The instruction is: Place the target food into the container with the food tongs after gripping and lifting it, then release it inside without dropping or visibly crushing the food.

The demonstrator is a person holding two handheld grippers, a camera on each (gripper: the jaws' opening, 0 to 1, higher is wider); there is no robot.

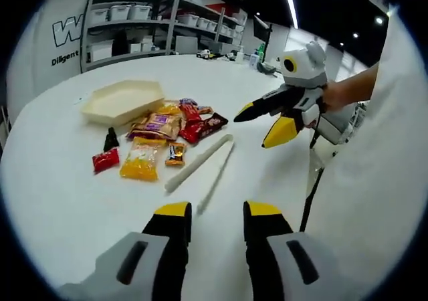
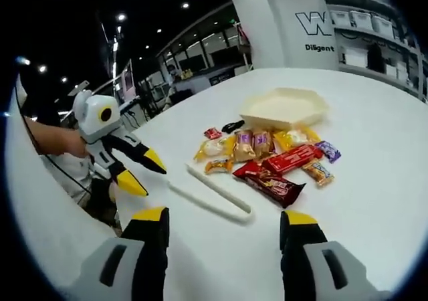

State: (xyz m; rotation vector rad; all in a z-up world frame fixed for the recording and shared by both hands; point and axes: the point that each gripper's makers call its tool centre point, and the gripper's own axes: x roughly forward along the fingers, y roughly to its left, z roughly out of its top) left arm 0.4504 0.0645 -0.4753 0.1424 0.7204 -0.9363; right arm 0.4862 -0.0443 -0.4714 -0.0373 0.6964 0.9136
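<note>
Long white plastic food tongs lie open and holding nothing beside shiny crinkly snack packets, near the cream six-sided tray.

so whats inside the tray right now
Nothing visible: the cream hexagonal tray looks bare inside. Its near wall hides part of the floor. The snack packets lie on the table beside it.

You had bare table in front of both grippers, with the white tongs lying apart from the snack pile and nothing between them and your left gripper. The packets crowded just beside the tray, blocking that side, while its far edge was free. Shelves stood well back.
</note>
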